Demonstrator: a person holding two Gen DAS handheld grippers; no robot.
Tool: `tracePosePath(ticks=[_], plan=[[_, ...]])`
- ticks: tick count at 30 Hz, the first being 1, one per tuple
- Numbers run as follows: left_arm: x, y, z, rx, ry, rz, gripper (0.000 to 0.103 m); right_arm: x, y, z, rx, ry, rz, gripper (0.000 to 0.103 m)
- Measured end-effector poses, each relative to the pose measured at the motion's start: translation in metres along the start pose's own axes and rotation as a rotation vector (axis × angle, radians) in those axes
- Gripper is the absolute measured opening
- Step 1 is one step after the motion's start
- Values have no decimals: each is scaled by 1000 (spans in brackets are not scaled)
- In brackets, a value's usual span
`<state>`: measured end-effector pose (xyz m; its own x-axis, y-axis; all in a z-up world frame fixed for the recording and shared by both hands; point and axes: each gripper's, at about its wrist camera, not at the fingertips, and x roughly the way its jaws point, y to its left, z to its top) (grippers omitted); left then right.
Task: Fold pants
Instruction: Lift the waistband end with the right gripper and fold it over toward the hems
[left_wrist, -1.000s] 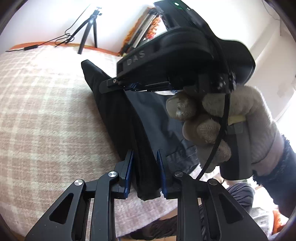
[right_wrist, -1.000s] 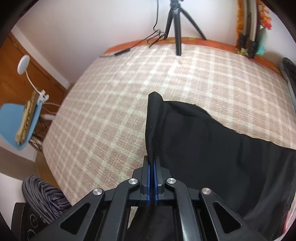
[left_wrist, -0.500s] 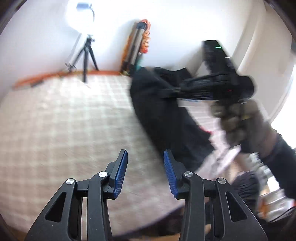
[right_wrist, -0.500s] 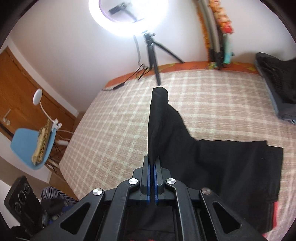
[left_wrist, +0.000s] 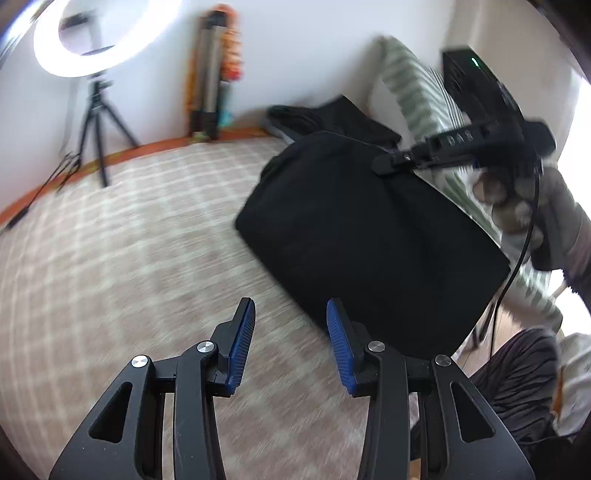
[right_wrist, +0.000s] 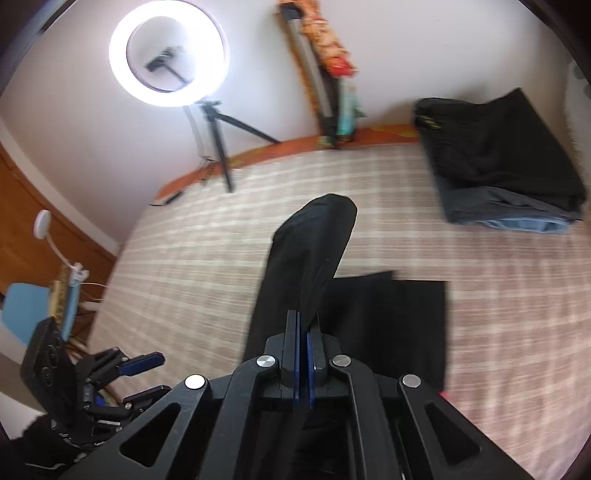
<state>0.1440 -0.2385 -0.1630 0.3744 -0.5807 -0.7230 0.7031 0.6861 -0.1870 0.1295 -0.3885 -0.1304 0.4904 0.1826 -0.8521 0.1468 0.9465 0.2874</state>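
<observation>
While the left gripper gapes empty, the right gripper pinches matte black pants.

Left wrist view: it looks forward along the left gripper, above the checked bed cover, facing the far wall with the ring light at upper left.
Left view, nearness: the black pants are near, to the right; the right gripper is seen from its side.
Right wrist view: it looks along the right gripper, close over the pants, facing the same wall.
Shared part: bed cover, ring light, tripod, pants, folded clothes stack; the left gripper shows at lower left.
</observation>
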Motion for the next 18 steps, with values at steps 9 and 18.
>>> tracePosePath(ticks=[9,18], plan=[[46,-60,11,160,50,-44,39,17,-47,5,-30,57,-124,0],[79,-92,-6,267,125,-40,37,46,-77,-10,-17,94,-130,0]])
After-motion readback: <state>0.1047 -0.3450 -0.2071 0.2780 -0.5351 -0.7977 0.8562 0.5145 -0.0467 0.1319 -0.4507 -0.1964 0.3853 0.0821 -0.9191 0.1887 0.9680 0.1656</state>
